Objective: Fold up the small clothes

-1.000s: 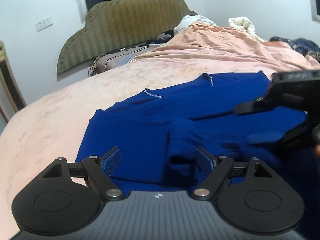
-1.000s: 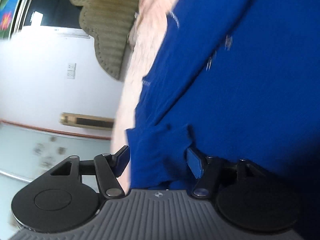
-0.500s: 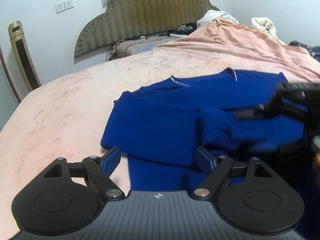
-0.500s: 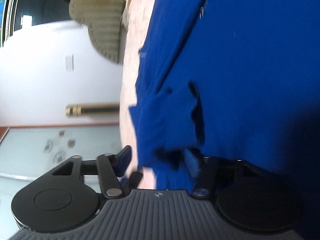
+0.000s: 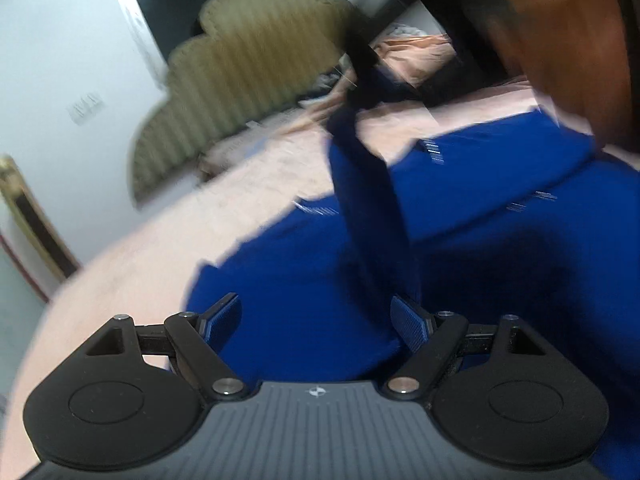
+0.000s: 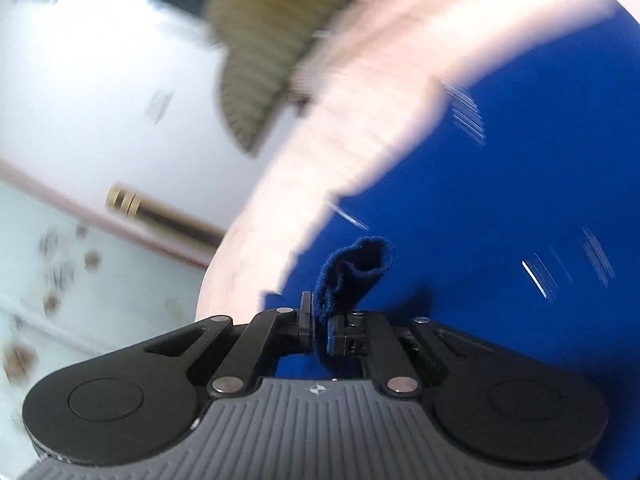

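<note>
The blue sweater (image 5: 500, 248) is lying on the bed (image 5: 192, 236), but its sleeve (image 5: 368, 200) is now rising in a taut strip. The right tool (image 6: 320, 330), which was spread half a second ago, is now pinching the cuff (image 6: 352, 268) and lifting it. The left tool (image 5: 316, 320) is staying spread above the hem. The sleeve fold is probably beginning.

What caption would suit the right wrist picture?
Right gripper pinches a fold of the blue garment above the pink bedspread.
</note>
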`<action>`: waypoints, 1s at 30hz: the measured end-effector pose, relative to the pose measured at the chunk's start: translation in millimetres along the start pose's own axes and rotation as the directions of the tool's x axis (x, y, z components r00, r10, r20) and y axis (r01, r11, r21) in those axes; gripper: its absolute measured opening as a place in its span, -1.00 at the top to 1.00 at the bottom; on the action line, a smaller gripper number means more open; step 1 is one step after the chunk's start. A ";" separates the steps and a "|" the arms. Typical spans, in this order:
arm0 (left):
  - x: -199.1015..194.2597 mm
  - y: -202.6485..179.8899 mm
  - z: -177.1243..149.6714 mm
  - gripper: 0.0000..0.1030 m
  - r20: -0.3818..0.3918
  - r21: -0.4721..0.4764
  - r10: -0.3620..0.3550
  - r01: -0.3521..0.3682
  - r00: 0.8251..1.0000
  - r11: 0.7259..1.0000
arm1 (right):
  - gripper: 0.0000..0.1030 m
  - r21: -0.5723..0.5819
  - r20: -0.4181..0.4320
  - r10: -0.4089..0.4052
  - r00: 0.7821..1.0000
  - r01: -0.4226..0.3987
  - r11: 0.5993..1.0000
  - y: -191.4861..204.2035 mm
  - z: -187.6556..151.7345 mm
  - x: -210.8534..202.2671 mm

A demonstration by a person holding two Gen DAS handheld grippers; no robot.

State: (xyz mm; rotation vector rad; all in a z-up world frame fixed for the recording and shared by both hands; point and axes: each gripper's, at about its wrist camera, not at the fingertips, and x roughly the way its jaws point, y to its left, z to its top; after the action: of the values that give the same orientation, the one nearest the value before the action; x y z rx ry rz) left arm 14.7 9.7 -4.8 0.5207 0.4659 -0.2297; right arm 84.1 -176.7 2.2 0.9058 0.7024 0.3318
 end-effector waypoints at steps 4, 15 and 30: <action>46.4 15.0 15.5 -0.59 -0.008 -0.009 0.274 -0.274 0.962 0.962 | 0.79 -0.146 0.009 0.135 0.991 -0.132 0.980 75.4 49.6 8.2; 85.4 102.1 -15.1 -0.89 -0.225 -0.184 0.391 -0.433 0.893 0.883 | 0.80 -0.099 0.295 -0.096 0.951 0.130 0.986 -42.9 113.3 -90.6; 81.5 57.3 -21.4 -0.87 -0.182 -0.041 0.286 -0.298 0.941 0.954 | 0.80 -0.109 0.310 -0.270 0.912 0.317 0.942 -113.7 97.1 -81.2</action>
State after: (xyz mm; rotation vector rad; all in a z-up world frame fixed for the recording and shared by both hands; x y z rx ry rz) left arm 96.4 61.8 -36.2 0.5386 0.5576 0.1184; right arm 88.0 -345.9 -15.6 0.6667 0.5207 -0.0182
